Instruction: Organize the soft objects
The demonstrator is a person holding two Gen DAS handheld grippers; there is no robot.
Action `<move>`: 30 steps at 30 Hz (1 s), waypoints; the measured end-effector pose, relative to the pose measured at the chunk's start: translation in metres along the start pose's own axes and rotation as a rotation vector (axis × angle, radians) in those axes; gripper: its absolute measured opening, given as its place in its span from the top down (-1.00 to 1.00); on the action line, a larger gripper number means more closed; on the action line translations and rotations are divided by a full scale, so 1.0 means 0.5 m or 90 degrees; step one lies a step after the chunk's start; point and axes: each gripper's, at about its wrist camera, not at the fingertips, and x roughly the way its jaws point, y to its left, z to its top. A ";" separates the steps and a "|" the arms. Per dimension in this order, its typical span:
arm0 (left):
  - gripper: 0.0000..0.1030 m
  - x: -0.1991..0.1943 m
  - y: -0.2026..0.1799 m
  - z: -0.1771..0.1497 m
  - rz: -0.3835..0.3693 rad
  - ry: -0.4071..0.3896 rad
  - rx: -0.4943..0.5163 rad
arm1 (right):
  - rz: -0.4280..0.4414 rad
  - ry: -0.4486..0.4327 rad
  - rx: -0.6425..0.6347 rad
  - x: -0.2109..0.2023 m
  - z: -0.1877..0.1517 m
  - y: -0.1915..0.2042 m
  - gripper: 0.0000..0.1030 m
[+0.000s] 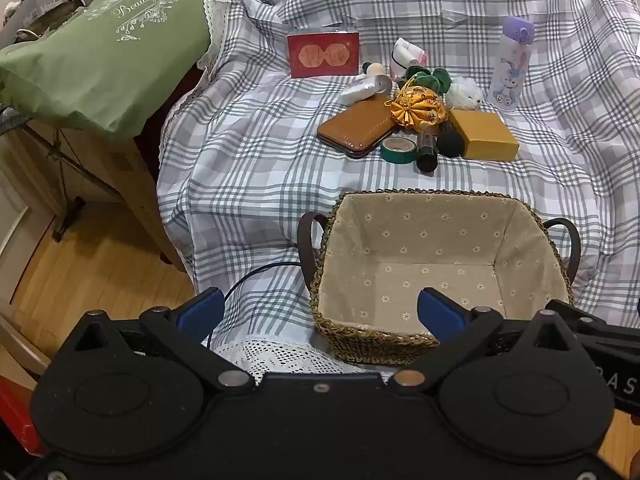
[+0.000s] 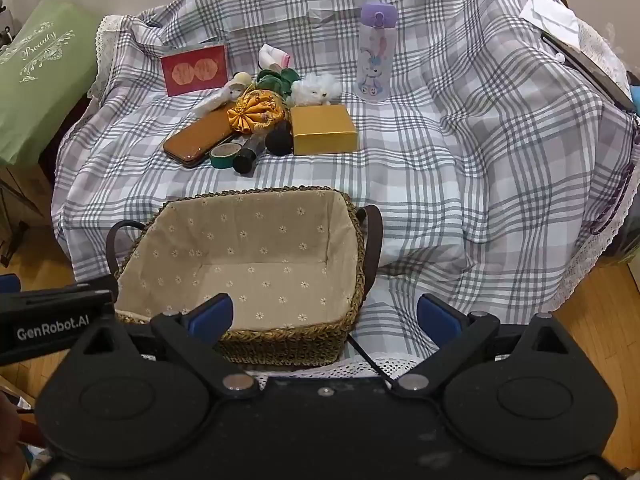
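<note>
Overhead, both hand-held grippers (image 1: 320, 312) (image 2: 324, 316) wide open, empty; plaid cloth (image 2: 460, 152) covers surface, wood floor (image 1: 100, 264) beside.

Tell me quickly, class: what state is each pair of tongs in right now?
Left tongs: open wide, holding nothing, poised near the empty basket.
Right tongs: open wide, holding nothing.

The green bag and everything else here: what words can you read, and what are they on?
"Beauty": white script on the green bag.
"GenRobot.AI": on the left gripper's black body, seen from the right wrist view.
Red card: gold signs, too blurred to read.
Purple bottle: pictures only, no readable words.
</note>
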 end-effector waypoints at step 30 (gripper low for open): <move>-0.93 0.014 -0.009 -0.012 -0.010 0.024 -0.002 | -0.015 0.016 0.004 0.008 0.003 -0.002 -0.93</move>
